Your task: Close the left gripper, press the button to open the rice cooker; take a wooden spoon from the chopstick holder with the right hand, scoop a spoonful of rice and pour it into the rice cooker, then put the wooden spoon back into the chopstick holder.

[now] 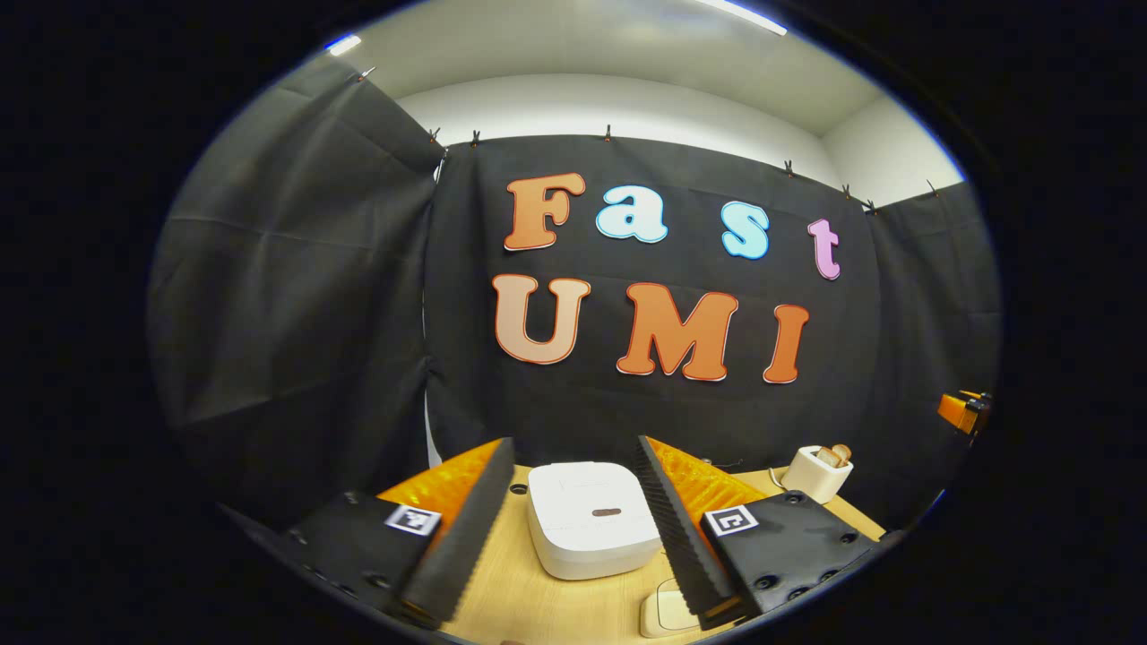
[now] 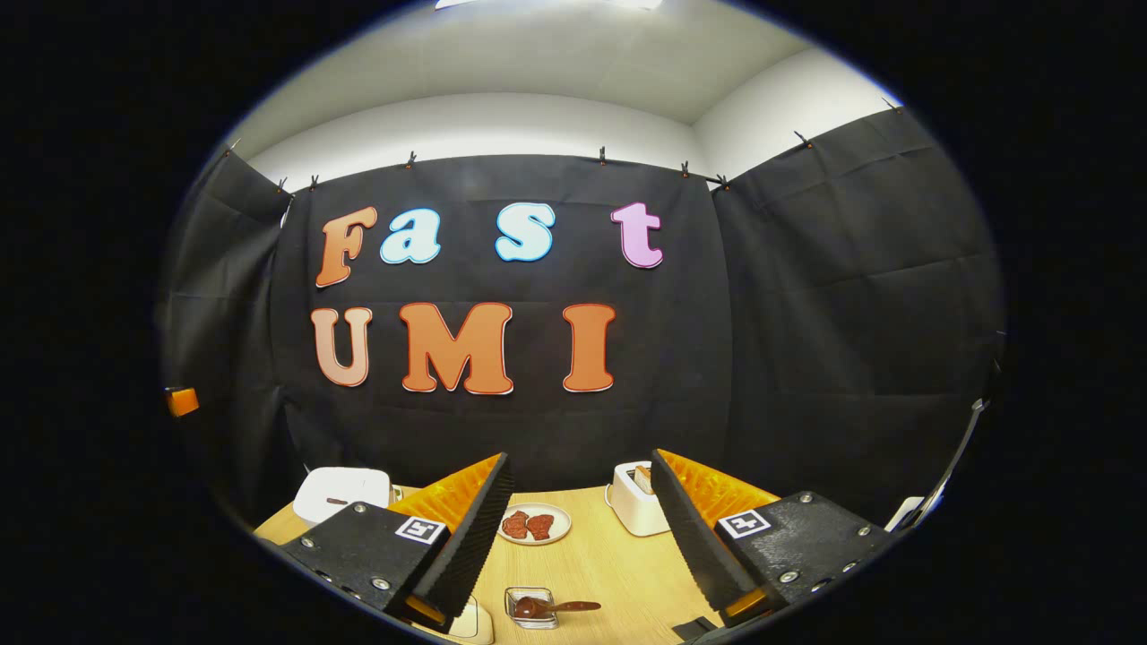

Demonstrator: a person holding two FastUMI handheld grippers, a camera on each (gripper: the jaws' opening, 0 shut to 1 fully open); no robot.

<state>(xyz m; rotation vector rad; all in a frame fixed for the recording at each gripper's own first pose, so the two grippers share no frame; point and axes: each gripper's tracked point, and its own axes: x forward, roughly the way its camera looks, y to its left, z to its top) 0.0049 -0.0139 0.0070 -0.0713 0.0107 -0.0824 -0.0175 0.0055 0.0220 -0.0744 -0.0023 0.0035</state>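
Both grippers, left [image 1: 575,484] and right [image 2: 582,497], spread, holding nothing; rice cooker [image 1: 591,530] lid down; spoon [image 2: 560,607] probably, partly cut off.

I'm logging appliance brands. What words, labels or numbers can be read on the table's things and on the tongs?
Rice cooker: nothing readable; the small dark mark on its lid is too small to make out.
Toaster: no text visible.
Left tongs and right tongs: marker squares with black-and-white patterns, no words.

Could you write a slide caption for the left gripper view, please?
Left gripper open, fingers framing the closed white rice cooker on the wooden table.
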